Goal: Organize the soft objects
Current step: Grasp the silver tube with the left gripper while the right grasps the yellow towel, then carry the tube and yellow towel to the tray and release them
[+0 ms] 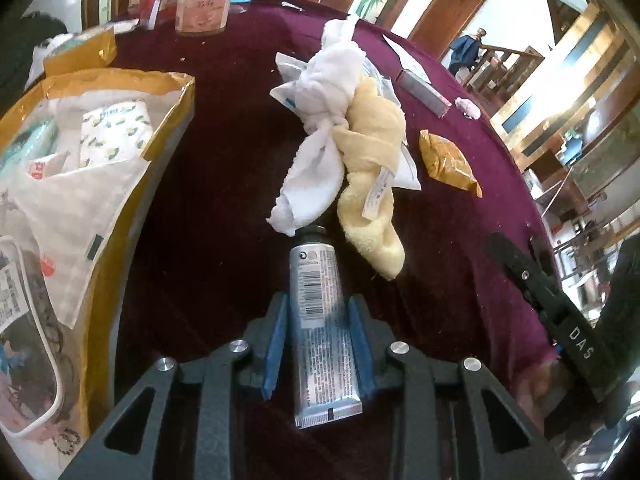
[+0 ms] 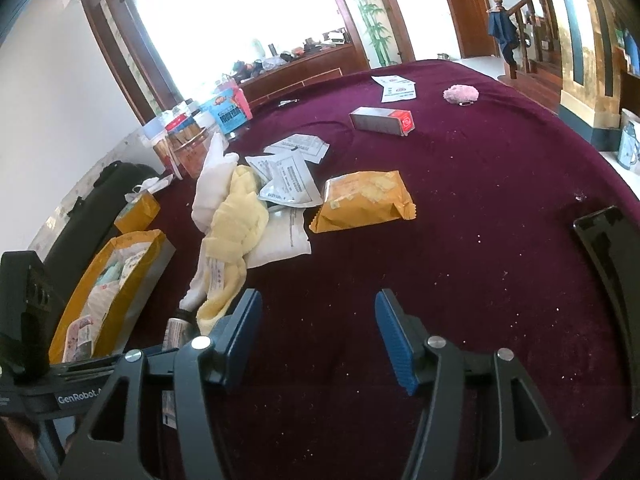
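My left gripper [image 1: 318, 312] is shut on a silver tube [image 1: 322, 320], its black cap pointing at a knotted white towel [image 1: 316, 120] and yellow towel [image 1: 372, 184] on the maroon tablecloth. To the left stands an open golden box [image 1: 120, 200] with several soft packets inside. In the right wrist view my right gripper [image 2: 316, 316] is open and empty over bare cloth, right of the yellow towel [image 2: 236, 220], white towel [image 2: 210, 184] and golden box [image 2: 76, 308]. An orange snack bag [image 2: 364, 200] lies ahead of it.
White sachets [image 2: 288, 180] lie under and beside the towels. A silver-red carton [image 2: 380, 120], papers [image 2: 396, 88] and a pink fluffy ball [image 2: 460, 94] lie farther back. Jars and boxes [image 2: 200, 132] crowd the far left edge. A black case [image 2: 92, 200] stands left of the table.
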### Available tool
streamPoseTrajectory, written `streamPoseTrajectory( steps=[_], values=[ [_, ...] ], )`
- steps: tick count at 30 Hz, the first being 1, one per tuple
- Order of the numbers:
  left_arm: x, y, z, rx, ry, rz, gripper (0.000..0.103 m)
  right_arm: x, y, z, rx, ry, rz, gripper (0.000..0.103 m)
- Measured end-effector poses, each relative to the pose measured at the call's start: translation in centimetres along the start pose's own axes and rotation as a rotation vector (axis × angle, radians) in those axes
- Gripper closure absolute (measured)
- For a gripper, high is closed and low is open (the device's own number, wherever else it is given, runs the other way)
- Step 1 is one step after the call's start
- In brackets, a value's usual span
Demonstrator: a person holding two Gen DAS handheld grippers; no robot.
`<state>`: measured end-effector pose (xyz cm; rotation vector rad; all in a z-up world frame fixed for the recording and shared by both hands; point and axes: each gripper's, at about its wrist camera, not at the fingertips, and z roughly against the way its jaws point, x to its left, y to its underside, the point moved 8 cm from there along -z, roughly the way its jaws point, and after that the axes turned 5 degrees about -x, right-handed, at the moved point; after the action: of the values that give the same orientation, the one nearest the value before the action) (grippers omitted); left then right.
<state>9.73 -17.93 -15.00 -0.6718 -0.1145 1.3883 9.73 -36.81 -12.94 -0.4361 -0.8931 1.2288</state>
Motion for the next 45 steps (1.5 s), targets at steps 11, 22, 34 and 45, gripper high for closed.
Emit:
streamPoseTrajectory(
  steps=[11, 22, 34, 45],
  values=[
    [0.8, 0.8, 0.9, -0.179, 0.134, 0.012, 0.073, 3.2, -0.5, -2.1, 0.084, -0.116, -0.031, 0.045],
    [-0.6, 0.8, 0.4, -0.239, 0.101, -0.087, 0.073, 7.8, -2.7, -8.9, 0.116, -0.123, 0.018, 0.057],
    [-0.8, 1.0, 0.1, -0.236, 0.032, -0.117, 0.074, 6.5, -3.5, -8.1, 0.049, -0.114, -0.065, 0.08],
    [-0.4, 0.5, 1.8, -0.226, 0.084, -0.023, 0.076, 4.8, -6.5, -3.9, -0.167, -0.192, -0.165, 0.08]
  ],
)
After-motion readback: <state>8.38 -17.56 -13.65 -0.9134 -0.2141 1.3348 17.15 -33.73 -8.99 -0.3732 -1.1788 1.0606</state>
